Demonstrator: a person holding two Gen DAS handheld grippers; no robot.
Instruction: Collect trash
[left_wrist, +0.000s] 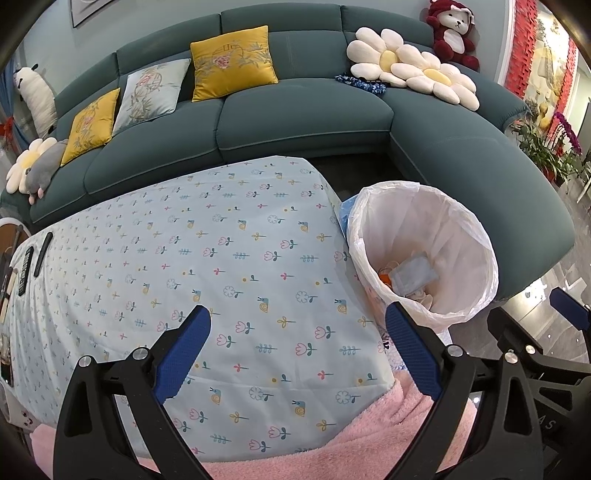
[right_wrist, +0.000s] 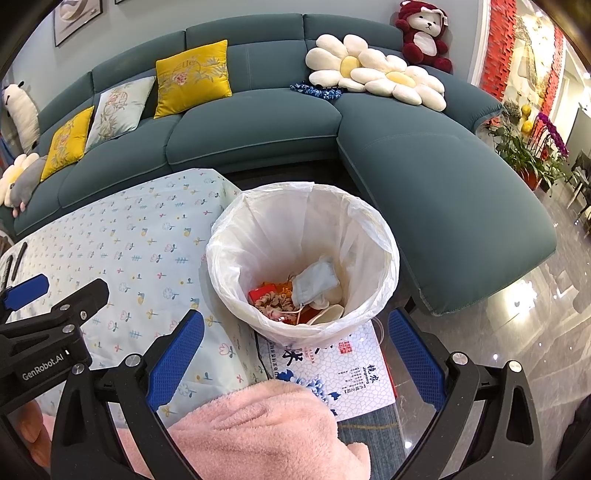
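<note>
On the left, two black remotes (left_wrist: 31, 264) lie at the far edge of the table (left_wrist: 207, 258) with the flower cloth. No trash shows on the cloth. The left gripper (left_wrist: 295, 354) hangs over the table, spread wide and holding nothing. To the right stands one bin (right_wrist: 303, 258) with a white bag, just beside the table. The trash (right_wrist: 299, 295) is inside it: one blue mask, some red and orange wrappers. The right gripper (right_wrist: 295, 354) hovers by the bin, wide too and empty. I think a low swing could bump the bin and tip it over.
</note>
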